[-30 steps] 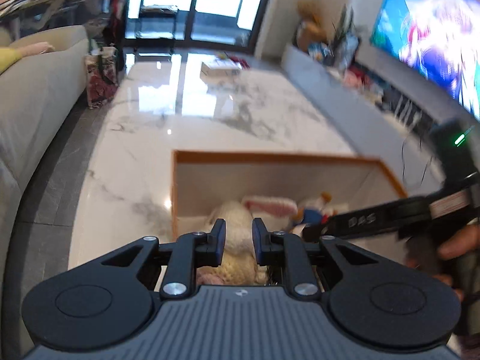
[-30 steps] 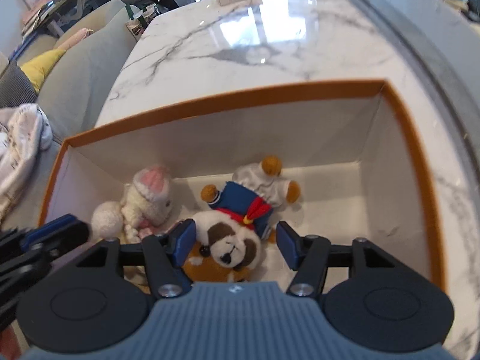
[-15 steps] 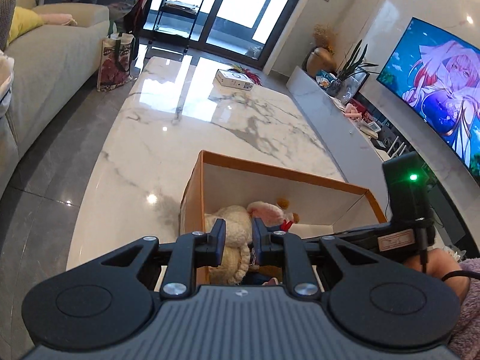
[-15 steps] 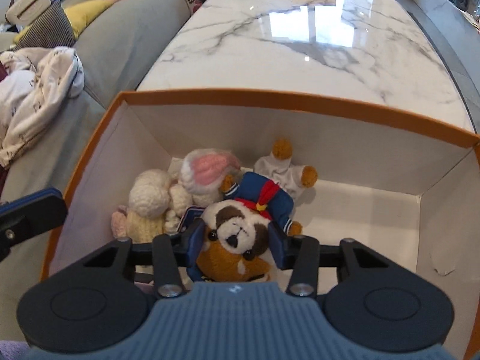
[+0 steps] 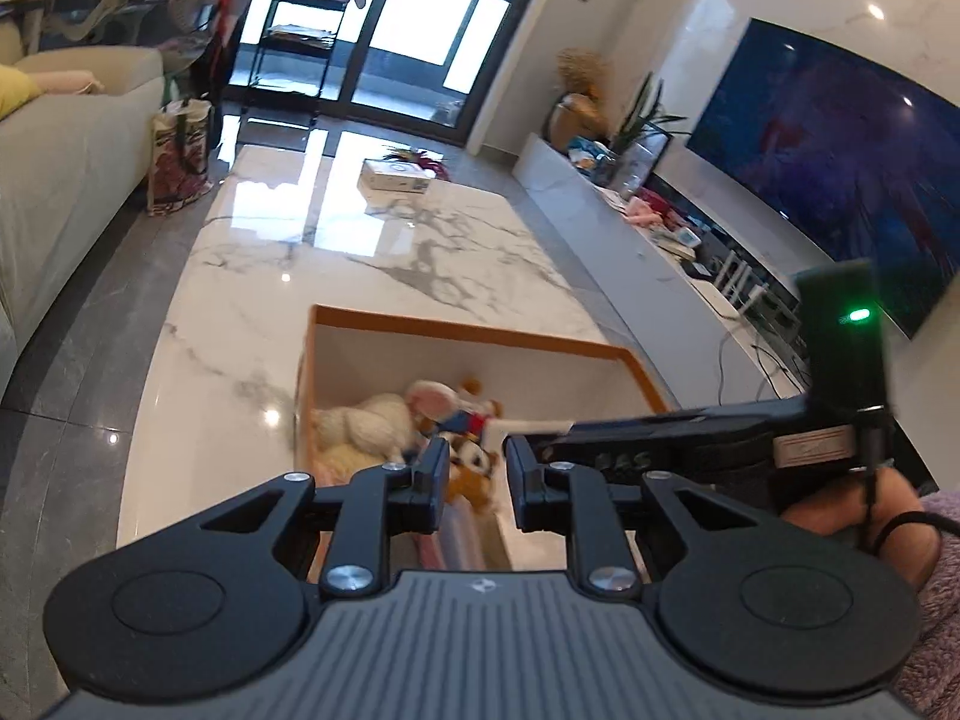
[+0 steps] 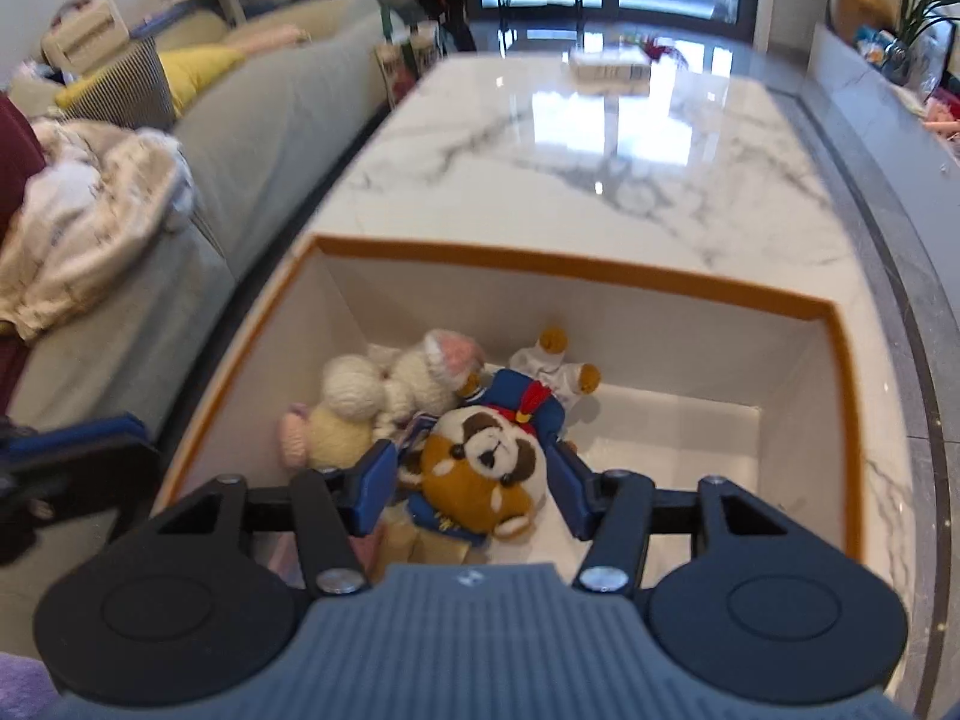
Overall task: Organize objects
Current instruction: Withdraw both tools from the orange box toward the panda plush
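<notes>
Blue fingers (image 6: 377,483) flank fuzzy round-headed plush dog (image 6: 487,471) in box (image 6: 570,270).

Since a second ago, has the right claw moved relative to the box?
Yes. The right claw backed up and away from the orange-rimmed box; its jaws just opened, plush dog between them, unpinched.

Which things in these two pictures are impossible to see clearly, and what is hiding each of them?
- Right wrist view: the lower body of the brown-and-white plush dog is hidden behind the camera housing.
- Left wrist view: the box's near wall is hidden by the left gripper.
- Both views: print on the small white carton is too small.
</notes>
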`<action>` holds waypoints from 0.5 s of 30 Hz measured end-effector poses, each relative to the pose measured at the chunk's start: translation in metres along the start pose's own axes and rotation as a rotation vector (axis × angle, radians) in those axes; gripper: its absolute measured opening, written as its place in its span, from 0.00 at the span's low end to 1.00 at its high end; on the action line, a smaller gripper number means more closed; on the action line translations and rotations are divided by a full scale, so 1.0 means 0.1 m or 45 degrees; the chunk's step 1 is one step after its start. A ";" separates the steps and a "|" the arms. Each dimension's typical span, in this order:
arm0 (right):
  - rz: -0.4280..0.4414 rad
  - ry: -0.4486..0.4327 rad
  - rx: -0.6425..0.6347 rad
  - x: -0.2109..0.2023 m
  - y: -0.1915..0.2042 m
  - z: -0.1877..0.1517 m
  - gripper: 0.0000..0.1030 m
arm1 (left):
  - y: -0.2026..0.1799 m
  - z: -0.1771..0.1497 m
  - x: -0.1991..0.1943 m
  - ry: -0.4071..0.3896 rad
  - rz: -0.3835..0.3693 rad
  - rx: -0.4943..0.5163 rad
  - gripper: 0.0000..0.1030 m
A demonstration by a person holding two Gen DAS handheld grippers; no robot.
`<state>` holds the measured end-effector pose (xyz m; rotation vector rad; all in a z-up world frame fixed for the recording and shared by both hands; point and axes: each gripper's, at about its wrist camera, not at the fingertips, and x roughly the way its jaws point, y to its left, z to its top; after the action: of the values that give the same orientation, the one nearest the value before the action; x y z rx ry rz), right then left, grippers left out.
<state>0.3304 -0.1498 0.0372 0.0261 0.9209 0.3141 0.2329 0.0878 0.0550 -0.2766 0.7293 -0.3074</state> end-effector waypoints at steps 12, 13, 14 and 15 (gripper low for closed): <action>-0.033 -0.265 0.120 -1.31 -0.19 -0.97 0.37 | -0.74 -0.65 -0.20 0.121 -0.191 0.321 0.31; -0.039 -0.261 0.137 -1.36 -0.21 -1.08 0.36 | -0.78 -0.74 -0.17 0.140 -0.209 0.332 0.33; -0.042 -0.254 0.156 -1.39 -0.23 -1.18 0.36 | -0.80 -0.82 -0.14 0.164 -0.226 0.338 0.36; -0.044 -0.246 0.178 -1.41 -0.25 -1.27 0.36 | -0.82 -0.89 -0.10 0.189 -0.242 0.339 0.39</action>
<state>0.1578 -0.2269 0.0659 0.1665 0.7495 0.2108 0.1498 0.0036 0.0265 -0.0700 0.8001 -0.6050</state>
